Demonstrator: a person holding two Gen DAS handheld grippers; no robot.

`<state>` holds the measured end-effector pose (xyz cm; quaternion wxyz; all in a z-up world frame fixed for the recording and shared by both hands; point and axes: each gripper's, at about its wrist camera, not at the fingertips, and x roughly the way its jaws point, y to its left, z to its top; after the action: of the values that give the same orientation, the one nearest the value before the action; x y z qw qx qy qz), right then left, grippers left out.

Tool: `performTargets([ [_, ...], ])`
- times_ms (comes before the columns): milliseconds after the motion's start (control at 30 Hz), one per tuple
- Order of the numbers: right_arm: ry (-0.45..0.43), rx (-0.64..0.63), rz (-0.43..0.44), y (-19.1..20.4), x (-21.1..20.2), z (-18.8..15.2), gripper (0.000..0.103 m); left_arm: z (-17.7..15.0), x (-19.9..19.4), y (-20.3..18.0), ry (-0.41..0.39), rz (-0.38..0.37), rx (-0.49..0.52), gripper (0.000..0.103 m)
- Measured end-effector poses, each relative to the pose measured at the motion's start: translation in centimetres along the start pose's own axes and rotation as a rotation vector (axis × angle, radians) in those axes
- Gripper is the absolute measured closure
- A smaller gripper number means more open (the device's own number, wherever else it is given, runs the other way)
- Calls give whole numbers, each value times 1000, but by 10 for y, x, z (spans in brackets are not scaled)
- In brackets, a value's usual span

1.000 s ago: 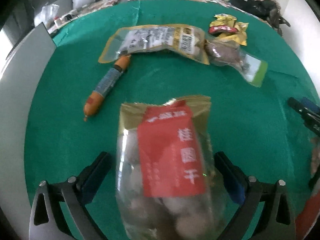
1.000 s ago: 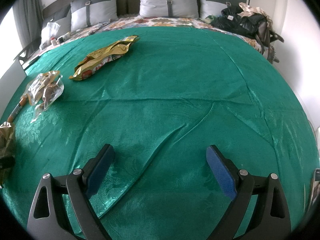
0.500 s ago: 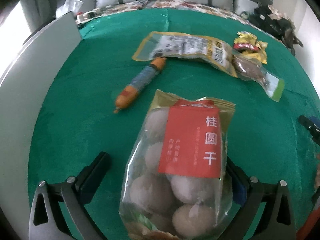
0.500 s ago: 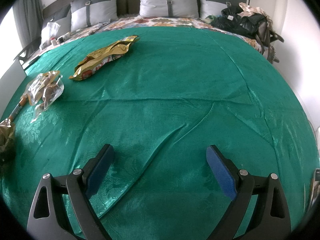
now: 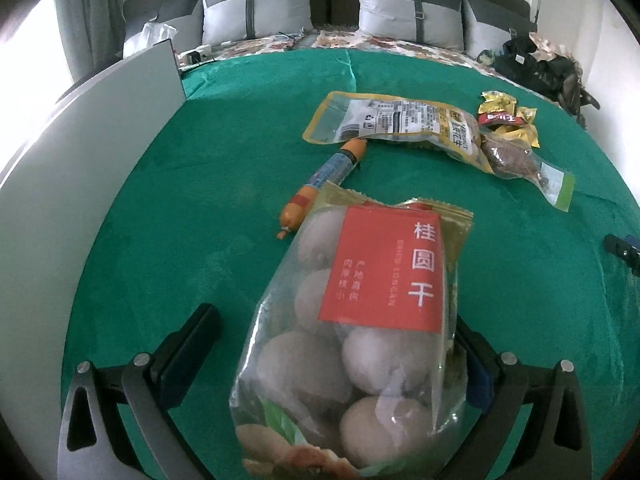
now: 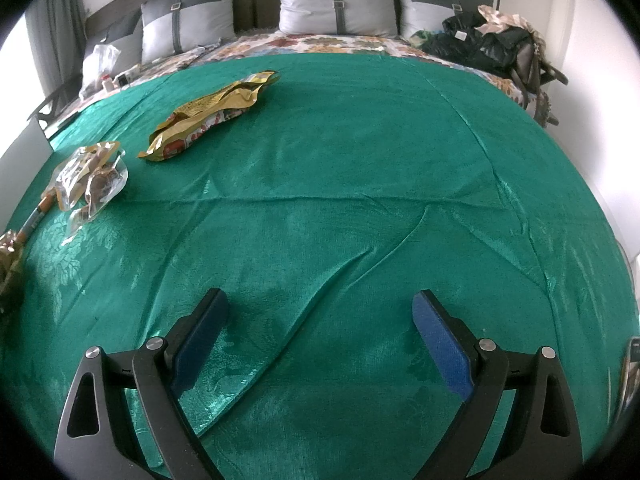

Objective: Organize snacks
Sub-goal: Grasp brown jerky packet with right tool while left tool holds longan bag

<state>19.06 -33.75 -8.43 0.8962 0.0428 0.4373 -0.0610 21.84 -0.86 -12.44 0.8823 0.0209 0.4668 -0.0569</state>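
Note:
A clear bag of dried longan (image 5: pixel 360 320) with a red label lies between the fingers of my left gripper (image 5: pixel 334 316). The jaws stand wide, with a gap at the left finger; the right finger is partly hidden behind the bag. Beyond it on the green cloth (image 5: pixel 200 220) lie an orange sausage stick (image 5: pixel 320 176), a yellow-edged packet (image 5: pixel 400 124), a clear pack of brown snack (image 5: pixel 516 158) and gold wrappers (image 5: pixel 506 118). My right gripper (image 6: pixel 320 298) is open over bare cloth, far right of the snacks (image 6: pixel 88 176).
A grey flat panel (image 5: pixel 80 160) stands along the left edge of the bed. Grey pillows (image 6: pixel 336 4) line the headboard, and a heap of dark bags (image 6: pixel 492 44) sits at the back right. Folds run across the green cloth (image 6: pixel 360 200).
The left wrist view has tilted up and swung, so the headboard now shows; the longan bag has stayed between the wide fingers. The right gripper has not moved.

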Motion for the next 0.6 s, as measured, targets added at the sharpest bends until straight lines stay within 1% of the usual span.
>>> performTargets([
  [267, -7, -3, 14, 3, -1, -1, 8, -1, 0, 0, -5, 1, -3, 0],
  [300, -17, 0, 37, 6, -3, -2, 8, -1, 0, 0, -5, 1, -3, 0],
  [333, -38, 2, 102, 13, -8, -1, 8, -1, 0, 0, -5, 1, -3, 0],
  [433, -66, -50, 257, 51, -26, 10, 8, -1, 0, 0, -5, 0, -2, 0],
  [467, -67, -84, 291, 66, -30, 14, 8, -1, 0, 0, -5, 0, -2, 0],
  [500, -65, -134, 313, 83, -33, 20, 8, -1, 0, 0, -5, 1, -2, 0],
  [533, -59, -230, 317, 111, -34, 30, 9, -1, 0, 0, -5, 0, -3, 0],
  [600, -19, -369, 283, 152, -23, 47, 9, -1, 0, 0, -5, 0, -3, 0],
])
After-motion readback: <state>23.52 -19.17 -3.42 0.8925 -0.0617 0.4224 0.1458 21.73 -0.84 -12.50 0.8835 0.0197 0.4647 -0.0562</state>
